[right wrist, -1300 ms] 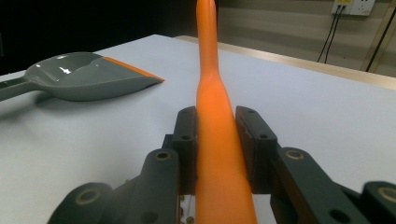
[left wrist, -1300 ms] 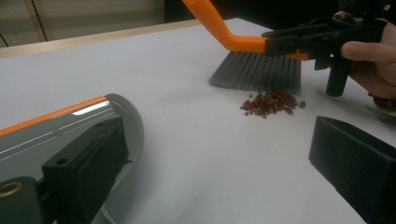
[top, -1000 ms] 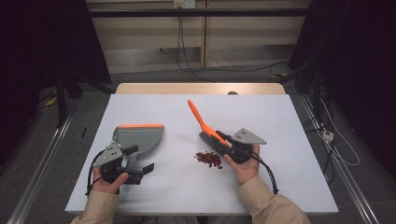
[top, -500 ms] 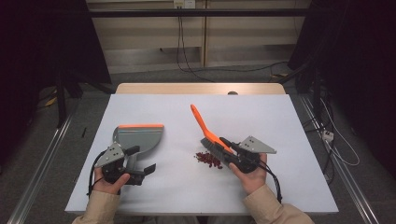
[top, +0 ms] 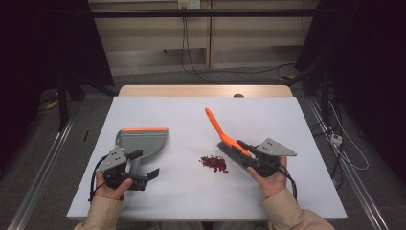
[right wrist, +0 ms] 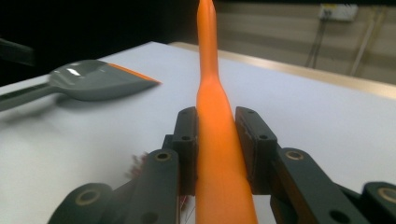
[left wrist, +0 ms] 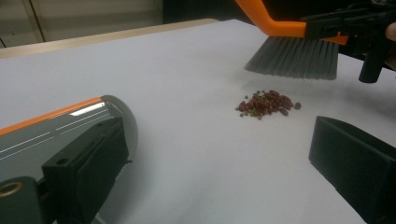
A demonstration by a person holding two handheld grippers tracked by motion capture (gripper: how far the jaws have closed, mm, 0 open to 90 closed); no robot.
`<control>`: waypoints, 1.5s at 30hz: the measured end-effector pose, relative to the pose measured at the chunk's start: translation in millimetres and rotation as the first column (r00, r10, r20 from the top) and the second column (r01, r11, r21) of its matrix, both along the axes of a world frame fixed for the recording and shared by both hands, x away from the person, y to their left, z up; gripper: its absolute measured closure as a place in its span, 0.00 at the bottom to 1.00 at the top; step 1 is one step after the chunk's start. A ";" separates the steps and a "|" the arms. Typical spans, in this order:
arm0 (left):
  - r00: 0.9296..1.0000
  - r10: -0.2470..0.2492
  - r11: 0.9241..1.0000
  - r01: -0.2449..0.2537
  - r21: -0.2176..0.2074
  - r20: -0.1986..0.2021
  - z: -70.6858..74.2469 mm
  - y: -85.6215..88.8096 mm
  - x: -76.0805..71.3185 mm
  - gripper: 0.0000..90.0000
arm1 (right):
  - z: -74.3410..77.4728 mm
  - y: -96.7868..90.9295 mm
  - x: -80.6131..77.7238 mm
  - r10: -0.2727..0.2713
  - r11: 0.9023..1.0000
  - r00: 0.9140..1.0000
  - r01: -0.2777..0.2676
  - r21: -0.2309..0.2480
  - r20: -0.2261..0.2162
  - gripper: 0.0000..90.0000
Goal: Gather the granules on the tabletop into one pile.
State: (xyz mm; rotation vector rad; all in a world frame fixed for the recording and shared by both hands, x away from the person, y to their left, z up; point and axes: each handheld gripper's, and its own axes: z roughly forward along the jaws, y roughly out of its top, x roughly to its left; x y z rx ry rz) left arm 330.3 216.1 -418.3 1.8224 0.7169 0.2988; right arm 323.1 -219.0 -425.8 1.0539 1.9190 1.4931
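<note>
At lower left of the high view, the left hand-held gripper [top: 143, 175] is seen with jaws spread wide, gripping nothing, beside the empty dustpan [top: 142, 143]. At centre, red beans [top: 214, 163] lie piled on the desk [top: 182, 201]. At right, the brush [top: 229, 141] is clamped by the right hand-held gripper [top: 246, 153]. Beans could be scattered by sweeping, since the pan isn't held.
</note>
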 end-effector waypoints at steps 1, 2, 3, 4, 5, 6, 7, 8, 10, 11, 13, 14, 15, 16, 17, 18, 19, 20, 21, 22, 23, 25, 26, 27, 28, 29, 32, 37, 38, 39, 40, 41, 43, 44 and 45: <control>1.000 0.001 1.000 -0.001 -0.002 -0.002 -0.1 -0.3 0.4 0.05 | -0.7 -5.8 2.4 -0.017 1.000 1.000 0.017 0.000 -0.016 0.79; 1.000 0.002 1.000 -0.002 -0.003 -0.004 -0.3 -0.8 0.6 0.05 | -1.4 -10.6 4.0 -0.035 0.999 0.999 0.035 -0.007 -0.019 0.79; 1.000 0.000 1.000 0.000 -0.001 -0.005 -0.7 -1.4 1.0 0.05 | -1.9 -14.6 5.8 -0.043 0.999 0.999 0.043 -0.023 -0.022 0.79; 1.000 -0.003 1.000 0.003 0.002 -0.004 -0.9 -1.7 1.3 0.05 | -2.8 -18.4 7.8 -0.057 0.998 0.998 0.056 -0.038 -0.026 0.79; 1.000 -0.004 1.000 0.004 0.004 -0.005 -1.1 -2.1 1.3 0.05 | -3.8 -21.0 9.5 -0.062 0.997 0.998 0.061 -0.041 -0.032 0.79; 1.000 -0.005 1.000 0.005 0.002 -0.008 -1.3 -2.5 1.2 0.05 | -4.4 -22.0 10.2 -0.069 0.997 0.997 0.067 -0.045 -0.044 0.79; 1.000 -0.005 1.000 0.005 0.001 -0.008 -1.3 -2.6 1.3 0.05 | -5.7 -22.9 11.3 -0.075 0.996 0.996 0.073 -0.055 -0.047 0.79; 1.000 -0.005 1.000 0.005 0.001 -0.008 -1.3 -2.6 1.3 0.05 | -7.2 -23.4 12.2 -0.077 0.995 0.995 0.073 -0.067 -0.056 0.79; 1.000 -0.004 1.000 0.004 0.000 -0.007 -1.2 -2.1 1.2 0.05 | -9.7 -23.2 12.8 -0.078 0.995 0.995 0.073 -0.073 -0.063 0.79; 1.000 -0.003 1.000 0.003 0.000 -0.007 -1.3 -1.7 1.1 0.05 | -9.9 -22.8 13.0 -0.074 0.995 0.995 0.069 -0.071 -0.072 0.79; 1.000 -0.002 1.000 0.002 0.001 -0.006 -1.3 -1.3 1.0 0.05 | -9.7 -21.2 12.9 -0.080 0.995 0.993 0.074 -0.072 -0.084 0.79; 1.000 -0.002 1.000 0.002 0.000 -0.006 -1.1 -1.2 0.9 0.05 | -9.4 -20.7 13.5 -0.078 0.994 0.992 0.070 -0.079 -0.099 0.79; 1.000 -0.002 1.000 0.002 -0.002 -0.007 -1.0 -1.3 0.7 0.05 | -8.8 -20.5 13.6 -0.082 0.994 0.990 0.073 -0.082 -0.111 0.78; 1.000 -0.002 1.000 0.002 -0.002 -0.006 -0.8 -1.3 0.5 0.05 | -7.8 -20.5 13.5 -0.087 0.993 0.988 0.077 -0.089 -0.123 0.78; 1.000 -0.004 1.000 0.004 -0.001 -0.005 -0.7 -1.2 0.6 0.05 | -6.4 -19.9 13.8 -0.087 0.992 0.986 0.073 -0.100 -0.141 0.77; 1.000 -0.003 1.000 0.003 -0.001 -0.005 -0.9 -1.3 0.7 0.05 | -4.9 -19.8 14.1 -0.087 0.992 0.985 0.071 -0.107 -0.147 0.77; 1.000 -0.004 1.000 0.004 0.002 -0.005 -1.0 -1.2 0.9 0.05 | -2.7 -18.7 14.5 -0.095 0.991 0.982 0.078 -0.110 -0.162 0.76; 1.000 -0.003 1.000 0.004 0.002 -0.005 -1.1 -1.4 1.0 0.05 | -0.9 -17.5 15.5 -0.095 0.990 0.979 0.073 -0.124 -0.179 0.74; 1.000 -0.004 1.000 0.004 0.002 -0.004 -1.2 -1.5 1.1 0.05 | 0.9 -15.7 17.1 -0.094 0.989 0.976 0.069 -0.134 -0.198 0.73; 1.000 -0.004 1.000 0.004 0.001 -0.006 -1.3 -1.9 1.2 0.05 | 2.1 -14.7 18.8 -0.090 0.988 0.972 0.059 -0.143 -0.217 0.73; 1.000 -0.005 1.000 0.005 0.004 -0.005 -1.2 -2.1 1.3 0.05 | 4.2 -13.0 20.5 -0.093 0.987 0.969 0.060 -0.150 -0.229 0.74; 1.000 -0.007 1.000 0.007 0.004 -0.005 -1.0 -2.3 1.2 0.05 | 9.2 -9.7 23.6 -0.119 0.982 0.960 0.076 -0.173 -0.252 0.74; 1.000 -0.006 1.000 0.006 0.003 -0.006 -1.2 -2.3 1.2 0.05 | 11.2 -7.8 26.1 -0.119 0.981 0.955 0.070 -0.183 -0.271 0.73; 1.000 -0.006 1.000 0.006 0.004 -0.005 -1.4 -2.0 1.4 0.05 | 12.6 -6.4 28.6 -0.115 0.982 0.950 0.064 -0.180 -0.289 0.73; 1.000 -0.004 1.000 0.004 0.002 -0.008 -1.6 -2.0 1.3 0.05 | 13.5 -4.4 30.9 -0.119 0.980 0.945 0.062 -0.191 -0.303 0.72; 1.000 -0.003 1.000 0.003 0.001 -0.008 -1.8 -1.8 1.2 0.05 | 14.2 -2.4 33.3 -0.122 0.977 0.938 0.055 -0.207 -0.325 0.72; 1.000 -0.003 1.000 0.003 0.001 -0.006 -2.0 -1.0 1.2 0.05 | 14.0 2.0 38.1 -0.151 0.969 0.924 0.068 -0.238 -0.351 0.74; 1.000 -0.004 1.000 0.004 0.007 -0.008 -2.1 0.3 1.5 0.05 | 9.0 4.9 41.0 -0.185 0.961 0.903 0.084 -0.264 -0.387 0.79; 1.000 -0.003 1.000 0.003 0.009 -0.007 -2.1 0.3 1.5 0.05 | 9.2 4.8 41.1 -0.186 0.959 0.906 0.083 -0.270 -0.381 0.79; 1.000 -0.003 1.000 0.003 0.010 -0.007 -2.1 0.3 1.5 0.05 | 9.0 4.3 40.6 -0.189 0.960 0.905 0.089 -0.264 -0.380 0.79; 1.000 -0.004 1.000 0.004 0.010 -0.007 -2.1 0.3 1.6 0.05 | 8.8 3.4 40.2 -0.187 0.961 0.907 0.090 -0.260 -0.378 0.79; 1.000 -0.002 1.000 0.003 0.010 -0.005 -2.0 0.1 1.6 0.05 | 8.7 2.6 39.4 -0.180 0.965 0.909 0.088 -0.248 -0.377 0.79; 1.000 -0.001 1.000 0.001 0.006 -0.005 -1.9 -0.1 1.6 0.05 | 9.4 2.0 35.5 -0.162 0.972 0.914 0.083 -0.219 -0.372 0.79; 1.000 0.000 1.000 0.000 0.007 -0.005 -1.8 0.0 1.6 0.05 | 9.7 2.1 33.0 -0.141 0.977 0.922 0.071 -0.202 -0.361 0.79; 1.000 0.000 1.000 0.000 0.007 -0.005 -1.8 0.0 1.7 0.05 | 10.3 3.4 28.9 -0.131 0.980 0.923 0.066 -0.186 -0.361 0.79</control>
